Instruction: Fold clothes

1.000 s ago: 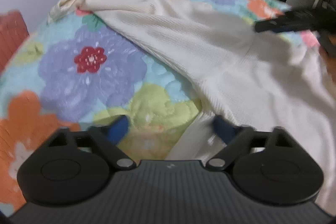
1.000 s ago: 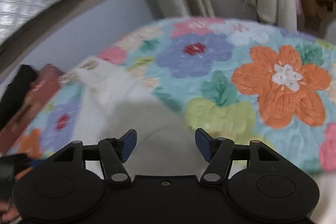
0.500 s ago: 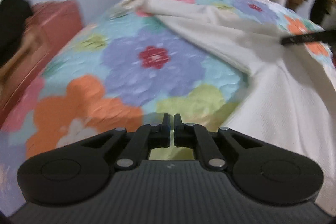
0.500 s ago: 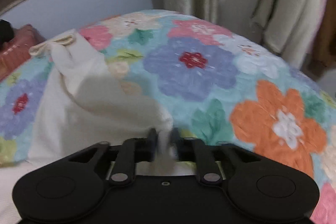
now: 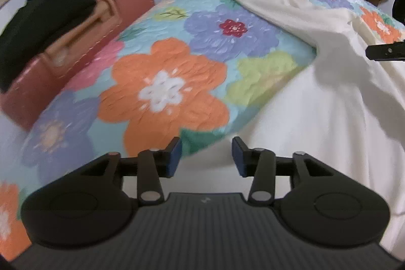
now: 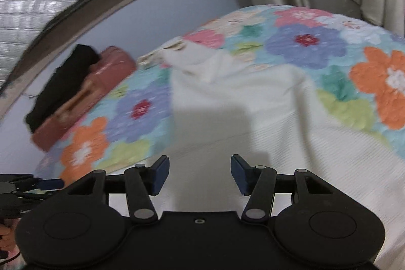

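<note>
Both the left gripper (image 5: 206, 156) and right gripper (image 6: 200, 175) have just opened, empty, above the cream knit garment (image 6: 253, 118); smooth it flat on the floral quilt (image 5: 164, 82) before pinching an edge.

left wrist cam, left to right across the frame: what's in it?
Black garment on the reddish suitcase → floral quilt → cream garment → tip of the right gripper at the right edge.
</note>
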`<act>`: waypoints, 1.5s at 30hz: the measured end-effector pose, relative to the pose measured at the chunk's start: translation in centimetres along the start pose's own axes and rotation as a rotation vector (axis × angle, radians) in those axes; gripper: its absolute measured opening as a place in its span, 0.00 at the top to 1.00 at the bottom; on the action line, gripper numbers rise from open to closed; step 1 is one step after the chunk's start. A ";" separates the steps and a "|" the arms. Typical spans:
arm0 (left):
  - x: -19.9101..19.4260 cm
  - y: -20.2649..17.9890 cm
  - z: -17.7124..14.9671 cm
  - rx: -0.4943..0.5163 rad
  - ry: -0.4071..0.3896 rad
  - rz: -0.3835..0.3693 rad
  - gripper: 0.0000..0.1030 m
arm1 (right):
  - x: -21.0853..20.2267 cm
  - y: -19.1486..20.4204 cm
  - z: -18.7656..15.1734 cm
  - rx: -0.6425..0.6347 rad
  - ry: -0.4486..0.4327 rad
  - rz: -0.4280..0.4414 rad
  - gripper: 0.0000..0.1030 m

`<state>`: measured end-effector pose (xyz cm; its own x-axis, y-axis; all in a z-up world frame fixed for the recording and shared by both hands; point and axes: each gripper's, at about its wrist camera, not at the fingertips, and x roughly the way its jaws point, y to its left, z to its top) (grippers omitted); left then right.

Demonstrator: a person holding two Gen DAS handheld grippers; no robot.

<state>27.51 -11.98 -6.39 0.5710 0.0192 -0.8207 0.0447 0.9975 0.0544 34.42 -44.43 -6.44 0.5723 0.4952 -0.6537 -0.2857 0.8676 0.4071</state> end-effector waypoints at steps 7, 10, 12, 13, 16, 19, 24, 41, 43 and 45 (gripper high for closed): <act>-4.9 -1.4 -2.8 0.034 0.007 0.011 0.54 | -5.7 3.6 -2.6 -0.038 0.045 0.046 0.42; -8.4 -1.9 -4.1 0.067 -0.001 0.019 0.54 | -8.8 5.2 -3.6 -0.078 0.052 0.021 0.42; -11.3 -2.3 -5.4 0.090 -0.018 0.028 0.53 | -11.1 6.3 -4.6 -0.093 0.062 0.013 0.42; -12.6 -2.4 -6.2 0.101 -0.028 0.033 0.51 | -12.3 6.7 -5.3 -0.095 0.068 0.010 0.42; -16.4 -2.4 -9.4 0.110 -0.059 0.042 0.49 | -16.4 7.6 -8.3 -0.087 0.090 0.006 0.41; -19.1 -1.6 -13.1 0.034 -0.071 0.019 0.49 | -20.3 7.9 -11.9 -0.069 0.112 0.008 0.31; -20.8 -0.9 -19.6 -0.009 -0.034 0.006 0.52 | -25.5 7.2 -19.9 -0.047 0.101 0.043 0.30; -15.8 2.7 -28.8 -0.293 0.068 -0.098 0.91 | -22.0 7.9 -26.8 -0.112 0.140 -0.082 0.24; -16.7 1.7 -28.8 -0.223 0.019 -0.056 0.92 | -21.5 7.7 -26.8 -0.119 0.140 -0.105 0.24; -17.9 0.8 -28.5 -0.156 -0.035 0.000 0.92 | -21.2 7.3 -26.7 -0.117 0.136 -0.115 0.24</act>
<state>-6.01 -9.61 -7.89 0.5997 0.0191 -0.8000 -0.0812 0.9960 -0.0371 -0.31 -47.39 -6.65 0.4994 0.3873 -0.7750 -0.3159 0.9143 0.2533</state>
